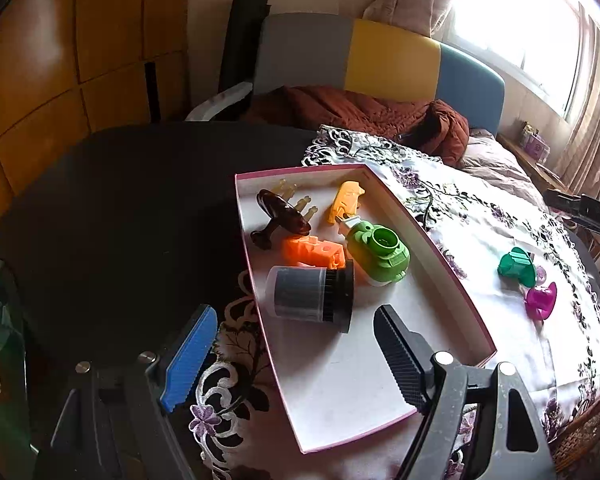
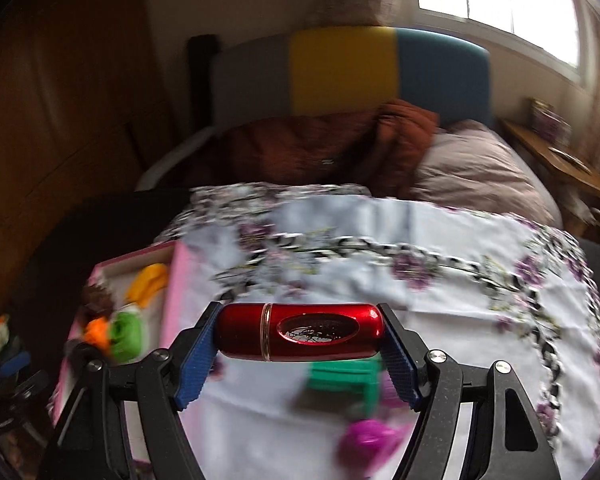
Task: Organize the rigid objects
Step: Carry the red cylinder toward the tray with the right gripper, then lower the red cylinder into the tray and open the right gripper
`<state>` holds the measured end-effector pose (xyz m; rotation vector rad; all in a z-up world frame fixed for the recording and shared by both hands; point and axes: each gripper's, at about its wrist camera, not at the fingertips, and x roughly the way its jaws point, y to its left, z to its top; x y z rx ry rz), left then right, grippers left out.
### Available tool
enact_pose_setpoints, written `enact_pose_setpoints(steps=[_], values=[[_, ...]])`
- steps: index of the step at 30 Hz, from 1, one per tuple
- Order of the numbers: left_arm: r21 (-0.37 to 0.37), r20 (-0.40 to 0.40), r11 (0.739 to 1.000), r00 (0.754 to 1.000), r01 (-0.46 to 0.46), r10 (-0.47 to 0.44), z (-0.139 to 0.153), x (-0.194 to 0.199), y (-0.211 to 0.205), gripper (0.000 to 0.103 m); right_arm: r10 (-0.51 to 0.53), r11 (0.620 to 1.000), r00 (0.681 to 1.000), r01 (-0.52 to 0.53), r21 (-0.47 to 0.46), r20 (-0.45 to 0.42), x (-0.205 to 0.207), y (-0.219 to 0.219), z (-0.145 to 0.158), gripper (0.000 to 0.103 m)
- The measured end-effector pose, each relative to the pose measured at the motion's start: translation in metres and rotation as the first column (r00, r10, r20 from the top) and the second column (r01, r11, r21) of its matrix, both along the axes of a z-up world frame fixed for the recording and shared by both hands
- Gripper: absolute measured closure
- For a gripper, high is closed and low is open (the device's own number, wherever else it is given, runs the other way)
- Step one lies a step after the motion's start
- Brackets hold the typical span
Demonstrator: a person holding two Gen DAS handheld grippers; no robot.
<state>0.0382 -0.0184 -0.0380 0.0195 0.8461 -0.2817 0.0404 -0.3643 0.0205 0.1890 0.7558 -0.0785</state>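
Right gripper (image 2: 300,342) held a glossy red capsule-shaped case (image 2: 300,331) crosswise between its blue ribbed pads (image 2: 196,364). Each rounded end of the case met one pad near the fingertip, so the jaws stood fairly wide, spanning the case's full length. A gold band ringed the case left of centre; an oval window faced the camera. The case was clear of the embroidered white tablecloth (image 2: 440,320), above the cloth's near portion. The right wrist view was motion-blurred everywhere but the gripper and case.

Below the held case, on the cloth, lay a teal-green plastic toy (image 2: 342,380) and a magenta plastic piece (image 2: 370,442), both too blurred to identify further.

Left gripper (image 1: 296,354) was spread wide with nothing between the fingers. Its blue-padded finger (image 1: 190,360) sat outside the left wall of the pink-rimmed shallow box (image 1: 452,280); its black ribbed finger (image 1: 400,356) hung over the box's near interior.

Box contents, far end to near:
- dark brown glossy piece (image 1: 282,216) with amber pegs, far left corner
- yellow toy (image 1: 346,200), by the far right wall
- orange toy (image 1: 314,252), centre
- light green toy (image 1: 380,252) with a round opening, right of the orange one
- clear cylindrical container with black lid (image 1: 312,296), on its side, nearest the left gripper's fingers

The box lay on the cloth's left edge, partly over the dark tabletop (image 1: 120,208).
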Motion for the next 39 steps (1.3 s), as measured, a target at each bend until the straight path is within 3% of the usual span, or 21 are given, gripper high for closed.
enact_pose_setpoints(steps=[8,17,25,27,31,39], values=[[-0.014,-0.004,1.0,1.0,-0.016,0.016,-0.001,0.002,0.007,0.021,0.274,0.961,0.961,-0.275,-0.024,-0.035,0.004,0.107,-0.011,0.029],[-0.045,-0.032,0.997,0.998,-0.06,0.059,-0.003,0.008,0.024,0.022,0.418,0.907,0.899,-0.421,0.005,-0.132,0.013,0.176,-0.047,0.029],[-0.089,-0.052,0.993,0.996,-0.072,0.068,-0.005,0.011,0.037,0.023,0.378,0.916,0.885,-0.4,-0.027,-0.272,0.048,0.201,-0.09,0.029],[-0.093,-0.061,0.994,0.997,-0.061,0.056,-0.007,0.011,0.037,0.027,0.352,0.925,0.888,-0.378,-0.034,-0.295,0.058,0.201,-0.101,0.029],[-0.095,-0.062,0.994,0.997,-0.058,0.052,-0.008,0.009,0.036,0.028,0.294,0.946,0.913,-0.321,-0.052,-0.284,0.067,0.196,-0.109,0.028],[-0.099,-0.085,0.994,0.996,-0.048,0.04,-0.012,0.009,0.032,0.03,0.306,0.937,0.911,-0.34,-0.08,-0.278,0.067,0.198,-0.11,0.028]])
